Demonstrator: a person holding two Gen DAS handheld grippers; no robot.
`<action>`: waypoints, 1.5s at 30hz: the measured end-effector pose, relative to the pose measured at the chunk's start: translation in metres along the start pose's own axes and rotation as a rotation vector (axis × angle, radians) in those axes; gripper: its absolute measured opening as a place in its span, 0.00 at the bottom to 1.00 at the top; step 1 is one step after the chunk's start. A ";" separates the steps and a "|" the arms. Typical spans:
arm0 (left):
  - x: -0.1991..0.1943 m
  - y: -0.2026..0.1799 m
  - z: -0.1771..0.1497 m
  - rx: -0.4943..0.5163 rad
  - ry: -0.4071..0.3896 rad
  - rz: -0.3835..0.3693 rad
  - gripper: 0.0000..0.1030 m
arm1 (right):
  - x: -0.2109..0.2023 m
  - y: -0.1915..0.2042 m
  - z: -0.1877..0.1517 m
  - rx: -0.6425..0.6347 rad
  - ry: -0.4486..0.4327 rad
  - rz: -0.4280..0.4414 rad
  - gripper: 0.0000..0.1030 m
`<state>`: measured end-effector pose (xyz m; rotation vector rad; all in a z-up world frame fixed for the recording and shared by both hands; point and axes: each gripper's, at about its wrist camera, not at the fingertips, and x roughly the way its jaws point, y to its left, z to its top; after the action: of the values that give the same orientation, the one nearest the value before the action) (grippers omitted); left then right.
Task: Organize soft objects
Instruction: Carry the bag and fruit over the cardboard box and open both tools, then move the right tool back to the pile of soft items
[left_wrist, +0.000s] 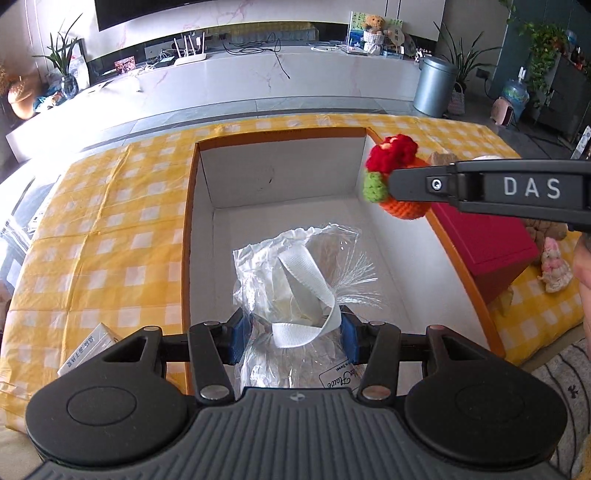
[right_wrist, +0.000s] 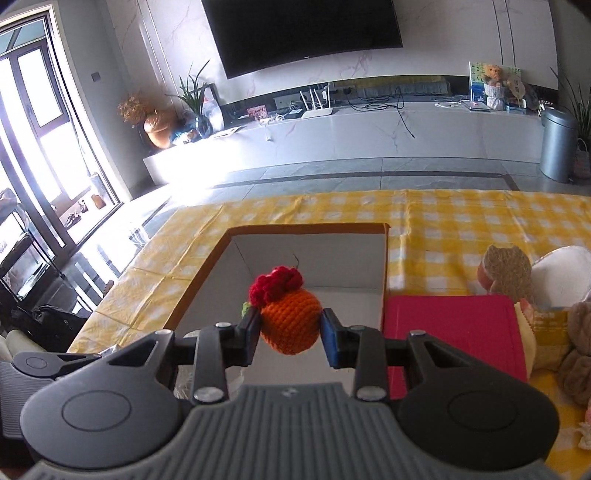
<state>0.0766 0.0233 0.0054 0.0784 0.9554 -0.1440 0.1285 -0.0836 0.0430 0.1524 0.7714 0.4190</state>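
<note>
A white-lined cardboard box (left_wrist: 280, 173) with orange rims stands open on the yellow checked tablecloth. My left gripper (left_wrist: 295, 332) is shut on a clear plastic bag (left_wrist: 295, 266) with a white ribbon, held over the box's near end. My right gripper (right_wrist: 290, 330) is shut on an orange crocheted toy (right_wrist: 290, 325) with a red top, held above the box (right_wrist: 306, 258). In the left wrist view that toy (left_wrist: 395, 166) hangs at the box's right rim under the right gripper's finger (left_wrist: 480, 188).
A red box (right_wrist: 450, 332) lies right of the cardboard box. Plush toys (right_wrist: 580, 354) and a brown cookie-shaped toy (right_wrist: 508, 271) sit further right. A small white carton (left_wrist: 88, 350) lies at the left. A pink plush (left_wrist: 554, 266) lies on the cloth.
</note>
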 end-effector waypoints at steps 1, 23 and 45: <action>0.003 -0.002 -0.002 0.021 0.009 0.027 0.55 | 0.004 0.000 -0.005 -0.004 0.014 0.006 0.34; 0.013 -0.022 -0.012 0.164 0.047 0.254 0.65 | 0.027 0.007 -0.049 -0.066 0.159 0.018 0.34; -0.037 0.029 0.002 -0.031 -0.138 0.260 0.77 | 0.031 0.017 -0.049 -0.134 0.178 -0.036 0.33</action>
<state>0.0619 0.0548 0.0368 0.1612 0.8019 0.1041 0.1089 -0.0563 -0.0071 -0.0248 0.9168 0.4524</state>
